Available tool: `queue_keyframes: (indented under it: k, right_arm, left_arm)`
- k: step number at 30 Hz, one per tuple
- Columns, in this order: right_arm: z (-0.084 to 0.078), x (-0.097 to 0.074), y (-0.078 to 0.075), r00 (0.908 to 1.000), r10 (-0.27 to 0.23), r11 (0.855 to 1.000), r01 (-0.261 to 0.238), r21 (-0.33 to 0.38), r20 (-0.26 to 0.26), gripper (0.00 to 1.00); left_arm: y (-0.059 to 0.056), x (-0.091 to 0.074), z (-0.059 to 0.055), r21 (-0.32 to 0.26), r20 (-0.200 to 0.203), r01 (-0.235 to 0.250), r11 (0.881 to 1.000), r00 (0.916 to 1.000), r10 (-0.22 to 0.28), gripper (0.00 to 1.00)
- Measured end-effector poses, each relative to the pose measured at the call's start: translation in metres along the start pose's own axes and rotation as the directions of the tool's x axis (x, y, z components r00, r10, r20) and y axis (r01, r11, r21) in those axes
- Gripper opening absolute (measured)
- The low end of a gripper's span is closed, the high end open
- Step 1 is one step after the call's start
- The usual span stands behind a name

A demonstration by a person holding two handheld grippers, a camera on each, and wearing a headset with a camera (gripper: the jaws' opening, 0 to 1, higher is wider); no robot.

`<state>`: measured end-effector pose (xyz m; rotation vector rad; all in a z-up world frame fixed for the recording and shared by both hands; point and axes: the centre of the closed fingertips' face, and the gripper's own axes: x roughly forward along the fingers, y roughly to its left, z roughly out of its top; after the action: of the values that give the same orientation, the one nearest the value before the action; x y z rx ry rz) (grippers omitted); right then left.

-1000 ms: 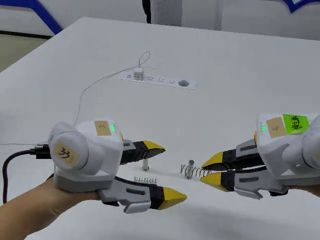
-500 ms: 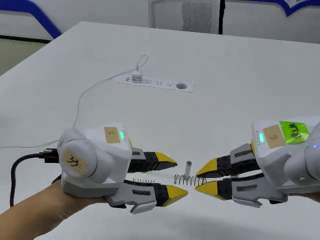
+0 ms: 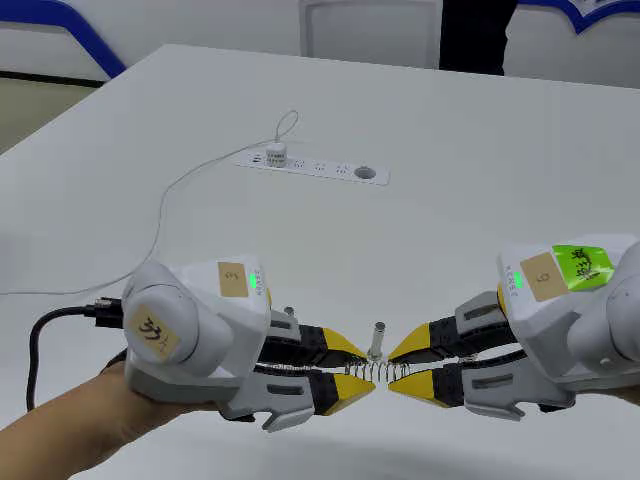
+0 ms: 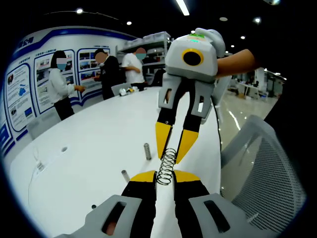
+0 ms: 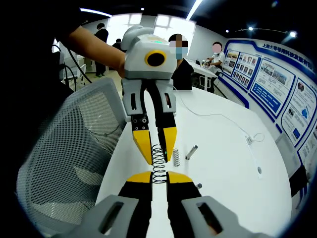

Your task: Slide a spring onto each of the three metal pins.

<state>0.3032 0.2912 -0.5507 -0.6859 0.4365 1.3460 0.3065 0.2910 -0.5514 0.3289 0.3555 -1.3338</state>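
A thin wire spring (image 3: 378, 372) hangs just above the white table (image 3: 450, 220), stretched between my two grippers. My left gripper (image 3: 360, 369) is shut on its left end, my right gripper (image 3: 394, 370) on its right end. In the left gripper view the spring (image 4: 167, 165) runs from my own jaws up to the right gripper (image 4: 175, 143). In the right gripper view the spring (image 5: 158, 163) reaches up to the left gripper (image 5: 156, 144). One metal pin (image 3: 377, 338) stands upright just behind the spring. A second pin (image 3: 289, 312) peeks over the left gripper. Another spring (image 5: 175, 156) lies on the table.
A white power strip (image 3: 330, 169) with a plug (image 3: 277, 154) and a thin cable (image 3: 190, 175) lies mid-table. A grey mesh chair (image 5: 69, 148) stands at the table's near edge. People stand by the far wall (image 4: 59, 82). A black cord (image 3: 40, 340) trails from the left gripper.
Both grippers have come together. The left gripper, wide open a second ago, has narrowed onto the spring's free end; the right gripper has carried the spring leftward in front of the upright pin.
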Motion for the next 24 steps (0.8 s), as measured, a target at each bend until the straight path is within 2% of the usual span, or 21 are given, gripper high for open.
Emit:
queue_keyframes:
  k: [6,9,14,17,21,24]
  right_arm:
    - [0.0018,-0.0009,-0.0002,0.9999,0.003,1.000,-0.003,-0.001,0.012,0.11]
    - [0.0009,-0.0031,-0.0019,0.9995,-0.001,1.000,0.000,0.017,0.031,0.12]
    - [-0.0054,-0.0055,-0.0041,0.9996,-0.009,0.999,0.008,0.039,0.027,0.15]
    - [-0.0024,-0.0069,-0.0006,0.9986,0.004,0.998,-0.007,0.057,0.053,0.11]
    - [-0.0017,-0.0070,0.0004,0.9983,0.011,0.997,-0.015,0.069,0.057,0.11]
    - [0.0029,-0.0097,-0.0005,0.9968,0.013,0.995,-0.020,0.095,0.079,0.11]
  left_arm:
    - [-0.0027,-0.0019,0.0008,0.061,-0.015,0.016,0.998,0.9998,-0.015,0.10]
    - [-0.0017,-0.0021,0.0028,0.064,-0.010,0.020,0.998,0.9998,-0.019,0.10]
    - [-0.0047,-0.0024,0.0056,0.069,-0.006,0.037,0.997,0.9993,-0.037,0.10]
    - [-0.0037,-0.0029,0.0062,0.075,-0.006,0.033,0.997,0.9995,-0.032,0.10]
    - [-0.0042,-0.0028,0.0065,0.085,-0.009,0.035,0.996,0.9994,-0.035,0.10]
    - [-0.0035,-0.0031,0.0055,0.088,-0.015,0.034,0.996,0.9994,-0.032,0.10]
